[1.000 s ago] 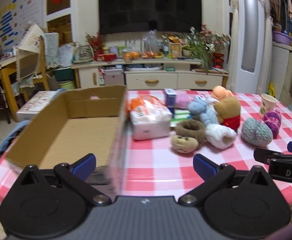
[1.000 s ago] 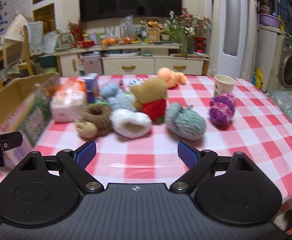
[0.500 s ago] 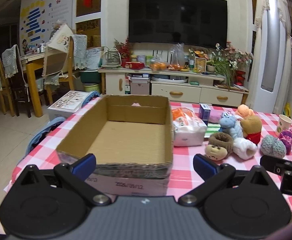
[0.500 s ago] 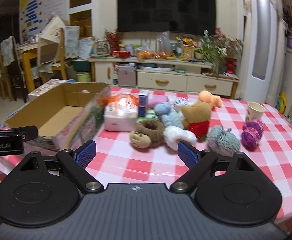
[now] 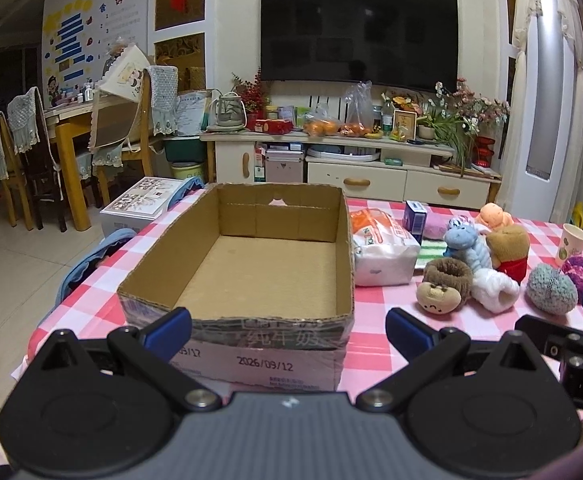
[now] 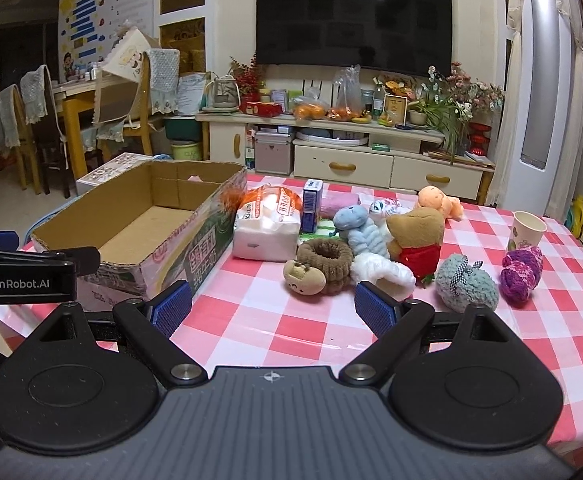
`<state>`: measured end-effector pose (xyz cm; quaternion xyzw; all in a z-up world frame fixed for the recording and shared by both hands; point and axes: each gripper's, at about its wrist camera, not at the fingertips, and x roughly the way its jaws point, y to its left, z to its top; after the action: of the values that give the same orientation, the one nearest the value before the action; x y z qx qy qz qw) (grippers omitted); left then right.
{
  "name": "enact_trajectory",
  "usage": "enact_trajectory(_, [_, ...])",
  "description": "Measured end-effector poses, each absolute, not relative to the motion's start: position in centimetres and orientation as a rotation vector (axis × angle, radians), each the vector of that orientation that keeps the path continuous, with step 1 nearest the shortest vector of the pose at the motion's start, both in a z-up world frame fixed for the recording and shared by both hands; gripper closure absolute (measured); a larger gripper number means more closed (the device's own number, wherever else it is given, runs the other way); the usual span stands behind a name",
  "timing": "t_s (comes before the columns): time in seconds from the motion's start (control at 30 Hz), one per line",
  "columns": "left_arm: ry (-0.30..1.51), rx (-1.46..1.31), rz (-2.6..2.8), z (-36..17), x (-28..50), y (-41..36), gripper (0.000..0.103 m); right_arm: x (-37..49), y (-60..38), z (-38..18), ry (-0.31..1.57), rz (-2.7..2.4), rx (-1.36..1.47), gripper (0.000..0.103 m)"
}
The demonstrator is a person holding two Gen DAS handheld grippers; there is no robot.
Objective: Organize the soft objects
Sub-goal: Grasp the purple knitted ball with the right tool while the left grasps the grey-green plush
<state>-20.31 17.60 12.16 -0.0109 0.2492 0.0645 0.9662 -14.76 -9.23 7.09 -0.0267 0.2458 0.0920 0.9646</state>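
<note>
So the setup right now: the open brown cardboard box (image 5: pixel 267 264) sits empty on the left half of the pink-and-white checked tablecloth (image 6: pixel 291 332), and the heap of plush toys (image 6: pixel 375 248) is bunched to its right, past a white-and-orange soft pack of tissues (image 6: pixel 269 224). The left gripper (image 5: pixel 287 326) is parked square in front of the box's near wall, fingers spread wide with nothing between them. The right gripper (image 6: pixel 273 306) is likewise spread and empty, and it looks straight at the toys. The brown round plush with a smiley face (image 6: pixel 305 278) lies nearest, just ahead of the gap between its fingers, with the fluffy white plush (image 6: pixel 383 270) right beside it. I'd say the right hand is the obvious one to grab first, then swing left to the box, whose long side runs away from the cameras.
</note>
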Motion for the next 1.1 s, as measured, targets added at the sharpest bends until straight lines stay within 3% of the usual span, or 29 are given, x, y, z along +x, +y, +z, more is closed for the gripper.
enact_trajectory(0.57, [0.541,0.036,0.009,11.0,-18.3,12.6,0.001,-14.6,-14.5,5.5,0.512,-0.042,-0.005,0.0])
enact_trajectory(1.1, [0.586,0.197,-0.329,7.9,-12.7,0.5,0.001,-14.9,-30.5,4.2,0.499,-0.412,0.245,0.0])
